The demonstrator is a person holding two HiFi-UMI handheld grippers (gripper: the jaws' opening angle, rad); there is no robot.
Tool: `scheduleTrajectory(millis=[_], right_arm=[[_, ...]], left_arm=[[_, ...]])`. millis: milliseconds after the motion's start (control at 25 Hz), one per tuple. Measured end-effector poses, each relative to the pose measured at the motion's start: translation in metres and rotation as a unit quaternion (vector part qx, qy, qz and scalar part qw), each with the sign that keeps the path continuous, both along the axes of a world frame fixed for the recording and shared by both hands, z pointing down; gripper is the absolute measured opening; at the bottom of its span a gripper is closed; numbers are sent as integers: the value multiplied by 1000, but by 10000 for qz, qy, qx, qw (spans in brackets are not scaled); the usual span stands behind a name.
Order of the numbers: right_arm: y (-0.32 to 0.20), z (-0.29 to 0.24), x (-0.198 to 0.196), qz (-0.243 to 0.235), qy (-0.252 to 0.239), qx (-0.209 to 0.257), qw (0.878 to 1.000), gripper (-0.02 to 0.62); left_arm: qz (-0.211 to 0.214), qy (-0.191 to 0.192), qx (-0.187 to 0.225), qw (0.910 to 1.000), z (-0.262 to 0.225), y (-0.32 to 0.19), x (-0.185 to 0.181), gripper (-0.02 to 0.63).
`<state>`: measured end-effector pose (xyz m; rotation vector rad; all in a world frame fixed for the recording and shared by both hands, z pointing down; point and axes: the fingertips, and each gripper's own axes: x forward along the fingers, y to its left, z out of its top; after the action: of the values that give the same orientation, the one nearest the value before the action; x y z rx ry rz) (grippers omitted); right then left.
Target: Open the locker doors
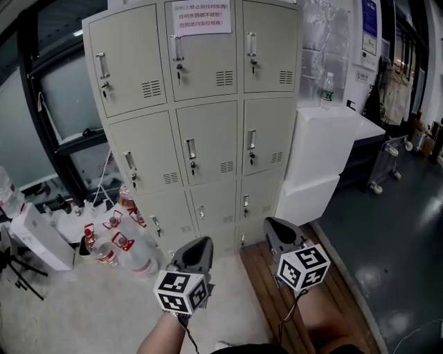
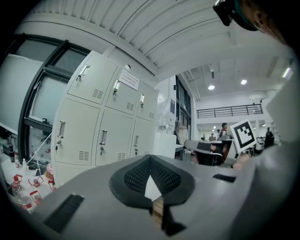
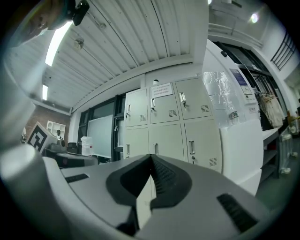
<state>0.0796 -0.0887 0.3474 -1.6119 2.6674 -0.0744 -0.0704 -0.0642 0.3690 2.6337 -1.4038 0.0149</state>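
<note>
A beige metal locker cabinet (image 1: 201,117) stands ahead, three columns wide, and every door I can see is closed. Each door has a silver handle (image 1: 191,148) with a key lock under it. A white paper notice (image 1: 202,17) is stuck on the top middle door. My left gripper (image 1: 201,242) is held low in front of the bottom row, shut and empty. My right gripper (image 1: 273,222) sits beside it to the right, also shut and empty. Neither touches the cabinet. The lockers (image 2: 98,136) fill the left gripper view's left side, beyond the left gripper (image 2: 150,157). In the right gripper view the lockers (image 3: 168,131) stand past the right gripper (image 3: 151,155).
Stacked white boxes (image 1: 325,152) stand against the cabinet's right side with a plastic bottle (image 1: 328,90) on top. Several water bottles (image 1: 118,245) and a white box (image 1: 38,238) lie on the floor at left. A wooden platform (image 1: 277,290) lies under the right gripper.
</note>
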Motion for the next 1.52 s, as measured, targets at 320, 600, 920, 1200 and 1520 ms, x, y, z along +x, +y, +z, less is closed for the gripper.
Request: scheduleTrajectory(millis=[320, 600, 920, 1200, 1520], right_arm=[[-17, 4, -14, 135, 30, -59, 9999, 0], [-44, 3, -21, 84, -20, -20, 10000, 0], [-109, 8, -12, -48, -75, -65, 9999, 3], [-187, 12, 10, -178, -52, -67, 9998, 29], [-279, 16, 38, -235, -7, -18, 9997, 61]], left_arm=[[118, 57, -2, 9999, -1, -11, -13, 2], [58, 50, -16, 10000, 1, -28, -20, 2], [-75, -30, -1, 10000, 1, -80, -11, 2], [-198, -25, 42, 9998, 0, -147, 15, 2], [-296, -34, 74, 9995, 2, -223, 47, 2]])
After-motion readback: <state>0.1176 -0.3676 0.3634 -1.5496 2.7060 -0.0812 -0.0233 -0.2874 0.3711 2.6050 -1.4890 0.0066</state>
